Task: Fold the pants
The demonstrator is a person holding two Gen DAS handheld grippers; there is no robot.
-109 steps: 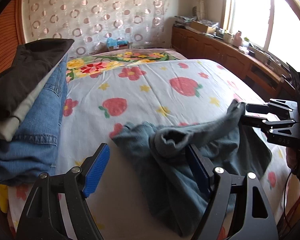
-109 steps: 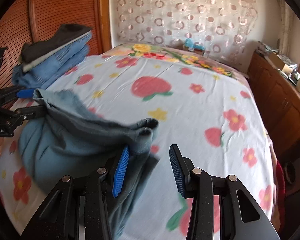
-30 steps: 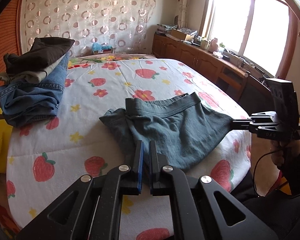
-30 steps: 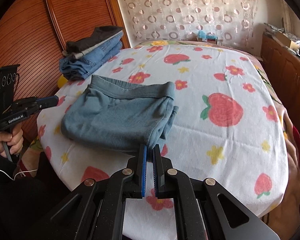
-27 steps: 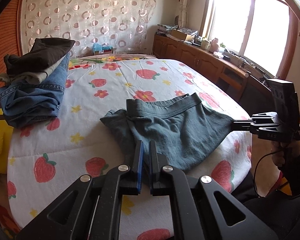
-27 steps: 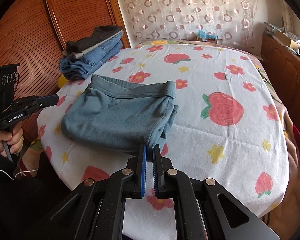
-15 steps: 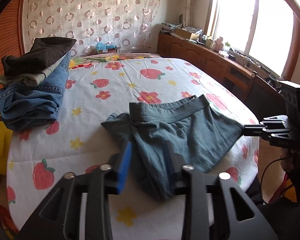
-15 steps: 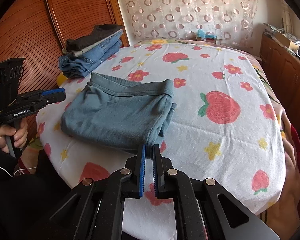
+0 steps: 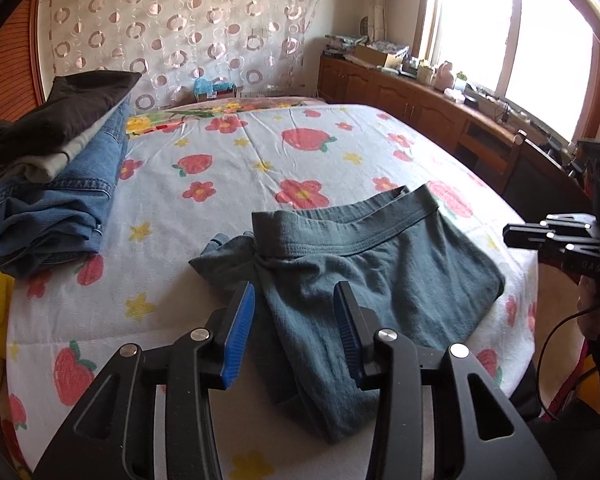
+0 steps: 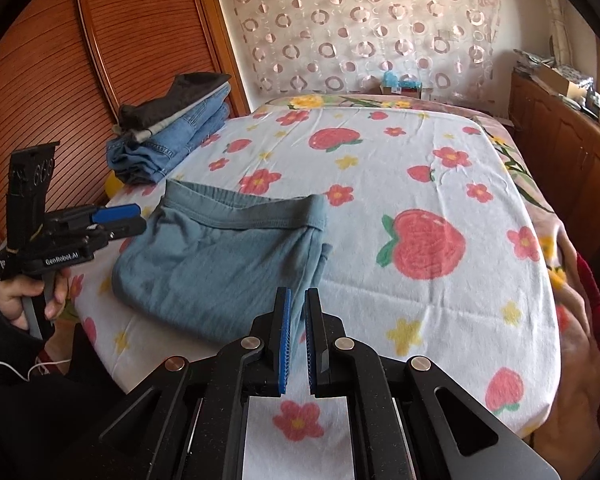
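Note:
Grey-blue pants (image 9: 380, 272) (image 10: 220, 256) lie flat on the strawberry-print bed sheet (image 9: 300, 152), waistband toward the far side, with one crumpled bit sticking out at the left. My left gripper (image 9: 293, 290) (image 10: 128, 218) hovers over their near left part. Its jaws are opening, cloth lies under the gap and the pads do not press on it. My right gripper (image 10: 297, 294) (image 9: 508, 233) is shut at the pants' right corner. In the left wrist view a strip of sheet shows between its tips and the cloth.
A stack of folded jeans and dark clothes (image 9: 52, 184) (image 10: 172, 132) sits at the bed's left edge by the wooden wardrobe (image 10: 100, 60). A low cabinet (image 9: 420, 108) with clutter runs under the window. A hand (image 10: 24, 300) holds the left gripper.
My left gripper went from shut on the pants' edge to open, letting the cloth drop flat, and moved slightly forward over it. My right gripper stayed shut and nearly still.

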